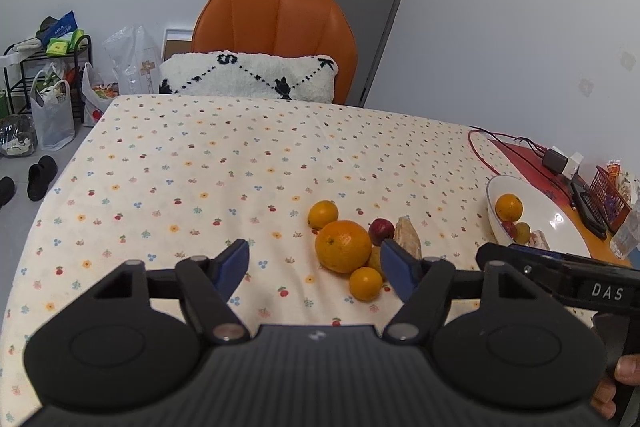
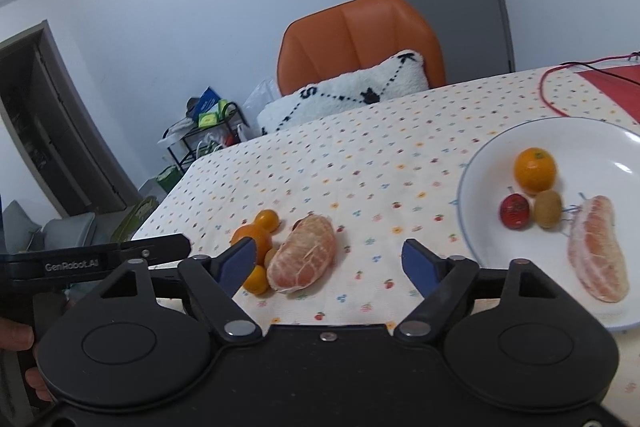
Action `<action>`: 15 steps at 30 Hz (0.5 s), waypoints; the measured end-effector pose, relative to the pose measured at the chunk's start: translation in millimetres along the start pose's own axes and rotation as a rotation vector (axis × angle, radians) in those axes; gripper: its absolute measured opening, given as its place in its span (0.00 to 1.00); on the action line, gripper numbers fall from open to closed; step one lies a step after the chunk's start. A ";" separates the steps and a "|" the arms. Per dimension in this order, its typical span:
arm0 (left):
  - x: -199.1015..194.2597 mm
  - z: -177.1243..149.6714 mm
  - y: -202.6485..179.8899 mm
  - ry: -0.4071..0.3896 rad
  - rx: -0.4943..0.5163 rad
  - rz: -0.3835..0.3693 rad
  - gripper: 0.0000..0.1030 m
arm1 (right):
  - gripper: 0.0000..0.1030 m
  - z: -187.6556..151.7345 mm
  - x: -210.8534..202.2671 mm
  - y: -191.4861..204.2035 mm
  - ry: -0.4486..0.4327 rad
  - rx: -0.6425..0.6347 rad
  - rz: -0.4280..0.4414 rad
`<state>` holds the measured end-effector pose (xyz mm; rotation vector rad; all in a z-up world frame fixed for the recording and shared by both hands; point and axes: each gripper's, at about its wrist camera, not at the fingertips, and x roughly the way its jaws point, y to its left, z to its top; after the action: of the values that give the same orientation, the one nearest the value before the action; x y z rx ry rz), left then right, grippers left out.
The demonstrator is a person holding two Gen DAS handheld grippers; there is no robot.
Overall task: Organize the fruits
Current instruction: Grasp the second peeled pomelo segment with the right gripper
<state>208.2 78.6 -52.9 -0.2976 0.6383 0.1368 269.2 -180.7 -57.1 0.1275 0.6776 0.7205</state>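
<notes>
A loose pile of fruit lies on the flowered tablecloth: a big orange [image 1: 343,246], two small oranges [image 1: 323,214] [image 1: 365,283], a red fruit [image 1: 381,231] and a peeled citrus segment [image 1: 408,233]. My left gripper [image 1: 316,263] hovers open just before the pile, its right finger in front of the fruit and touching none. In the right wrist view the peeled segment [image 2: 302,253] lies between the fingers of my open right gripper [image 2: 330,257], nearer the left one, with no pad on it. The white plate [image 2: 472,163] at the right holds an orange [image 2: 535,165], a red fruit [image 2: 515,211], a kiwi [image 2: 548,209] and another peeled segment [image 2: 598,253].
An orange chair [image 1: 276,19] with a white cushion [image 1: 248,75] stands at the table's far edge. A red cable [image 1: 476,147], a red mat and a small basket [image 1: 608,195] crowd the far right corner. Bags and a rack stand on the floor at the left.
</notes>
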 end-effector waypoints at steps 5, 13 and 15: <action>9.3 0.2 4.2 0.012 -0.006 -0.014 0.62 | 0.70 0.1 11.9 5.4 0.030 -0.011 0.007; 23.2 2.1 10.7 0.031 -0.017 -0.027 0.56 | 0.68 0.6 30.2 15.0 0.070 -0.034 0.017; 25.9 2.7 12.4 0.034 -0.021 -0.029 0.55 | 0.68 1.1 34.6 16.8 0.079 -0.040 0.020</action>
<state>227.6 92.2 -69.4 -0.3296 0.6667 0.1107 279.4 -145.5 -69.0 0.0696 0.7374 0.7606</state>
